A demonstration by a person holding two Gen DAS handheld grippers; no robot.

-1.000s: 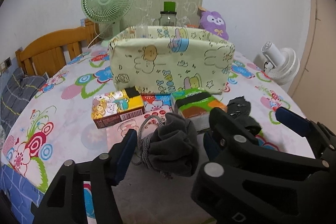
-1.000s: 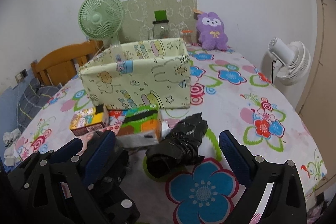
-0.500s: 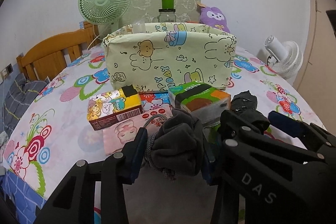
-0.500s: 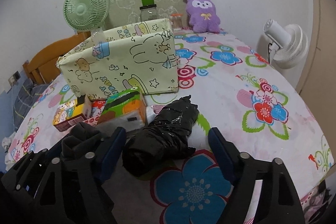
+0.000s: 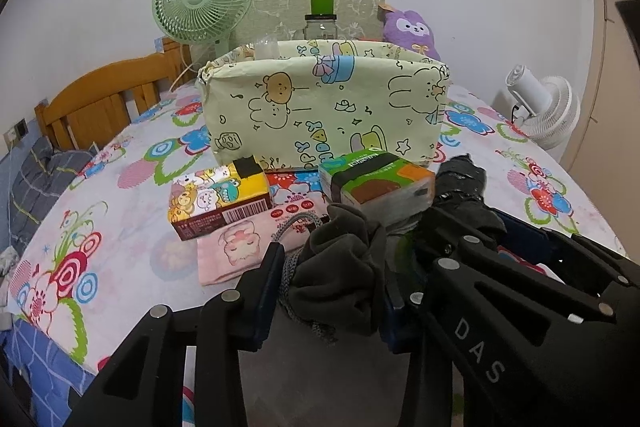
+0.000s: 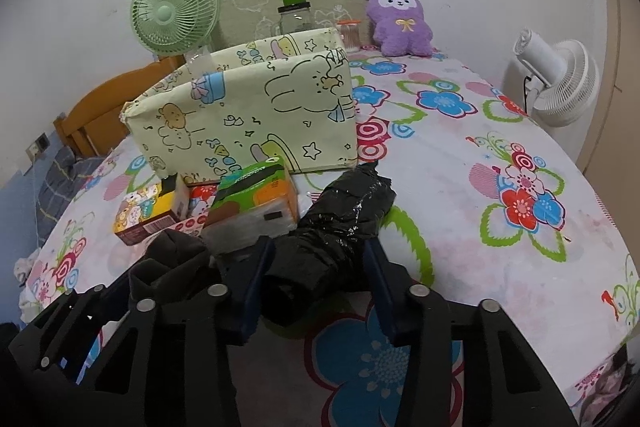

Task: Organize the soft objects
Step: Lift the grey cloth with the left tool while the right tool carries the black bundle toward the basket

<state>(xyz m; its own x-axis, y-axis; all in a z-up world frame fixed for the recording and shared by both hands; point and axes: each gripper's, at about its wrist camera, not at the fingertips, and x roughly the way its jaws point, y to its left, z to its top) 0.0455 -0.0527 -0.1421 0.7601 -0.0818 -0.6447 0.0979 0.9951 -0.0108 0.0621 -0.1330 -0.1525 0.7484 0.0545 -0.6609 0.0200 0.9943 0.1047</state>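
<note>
A dark grey rolled cloth (image 5: 340, 267) sits between the blue pads of my left gripper (image 5: 332, 291), which is shut on it at the table's near edge. The cloth also shows in the right wrist view (image 6: 168, 263). A black plastic-wrapped bundle (image 6: 332, 231) lies between the pads of my right gripper (image 6: 316, 287), which has closed on it. The bundle's far end shows in the left wrist view (image 5: 460, 183). A pale green cartoon fabric box (image 5: 324, 107) stands open behind them; it also shows in the right wrist view (image 6: 244, 111).
A green-orange tissue pack (image 5: 376, 183), a yellow cartoon tissue pack (image 5: 216, 199) and a pink flat pack (image 5: 244, 247) lie before the box. A green fan (image 5: 200, 3), a jar (image 5: 320, 19), a purple plush (image 6: 400, 19) and a white fan (image 6: 556, 83) stand behind.
Both grippers have closed in from wide open: the left onto the grey cloth, the right onto the black bundle. Both have moved forward a little.
</note>
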